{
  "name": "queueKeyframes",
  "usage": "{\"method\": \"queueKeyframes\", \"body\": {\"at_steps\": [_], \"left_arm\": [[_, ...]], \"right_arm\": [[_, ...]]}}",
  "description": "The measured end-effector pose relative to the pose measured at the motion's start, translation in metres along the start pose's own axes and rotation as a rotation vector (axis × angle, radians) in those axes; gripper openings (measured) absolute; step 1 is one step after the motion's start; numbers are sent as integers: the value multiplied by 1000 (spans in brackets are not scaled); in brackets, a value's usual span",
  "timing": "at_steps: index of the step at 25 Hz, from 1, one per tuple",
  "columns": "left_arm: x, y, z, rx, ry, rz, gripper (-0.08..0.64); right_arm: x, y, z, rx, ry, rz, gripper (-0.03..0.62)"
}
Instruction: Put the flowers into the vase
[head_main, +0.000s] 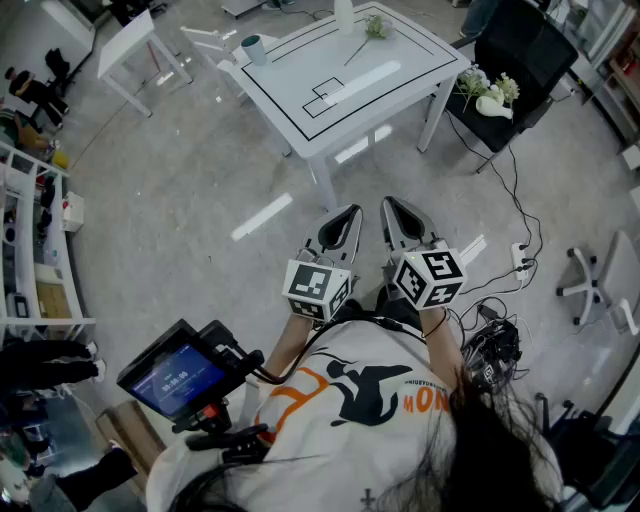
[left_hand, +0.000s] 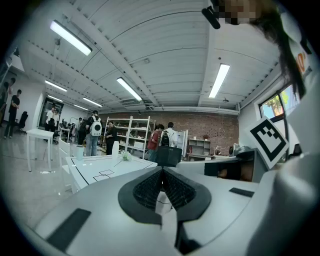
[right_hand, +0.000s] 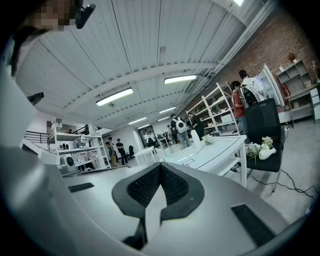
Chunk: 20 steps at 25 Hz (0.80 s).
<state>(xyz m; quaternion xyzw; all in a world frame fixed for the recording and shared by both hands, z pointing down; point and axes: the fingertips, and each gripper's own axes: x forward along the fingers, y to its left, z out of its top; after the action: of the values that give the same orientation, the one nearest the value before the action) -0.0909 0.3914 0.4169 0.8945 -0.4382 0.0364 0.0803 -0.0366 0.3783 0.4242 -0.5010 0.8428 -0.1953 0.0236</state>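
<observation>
A single flower (head_main: 372, 30) lies on the white table (head_main: 400, 75) far ahead of me, next to a white vase (head_main: 343, 15) at the table's back edge. Both grippers are held close to my body, well short of the table and side by side. The left gripper (head_main: 351, 211) is shut with nothing in it, and so is the right gripper (head_main: 389, 205). In the left gripper view the closed left gripper (left_hand: 162, 170) points toward the table (left_hand: 100, 172), vase (left_hand: 115, 148) and flower (left_hand: 125, 156). The right gripper view shows the right gripper (right_hand: 160, 166) shut, with the flower (right_hand: 207, 139) beyond.
A teal cup (head_main: 253, 48) stands on the table's left corner. A black chair (head_main: 520, 60) at the right holds more flowers and a white vessel (head_main: 492, 98). Cables and a power strip (head_main: 520, 258) lie on the floor. Several people stand by shelves (left_hand: 130, 135) in the background.
</observation>
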Motion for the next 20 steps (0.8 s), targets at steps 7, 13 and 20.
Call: {"method": "queueKeyframes", "body": {"at_steps": [7, 13, 20], "left_arm": [[0, 2, -2, 3, 7, 6, 11], [4, 5, -3, 3, 21, 9, 11], [19, 10, -5, -6, 40, 24, 11]], "right_arm": [[0, 1, -3, 0, 5, 2, 12], [3, -4, 5, 17, -22, 4, 12], [10, -19, 14, 25, -39, 7, 12]]}}
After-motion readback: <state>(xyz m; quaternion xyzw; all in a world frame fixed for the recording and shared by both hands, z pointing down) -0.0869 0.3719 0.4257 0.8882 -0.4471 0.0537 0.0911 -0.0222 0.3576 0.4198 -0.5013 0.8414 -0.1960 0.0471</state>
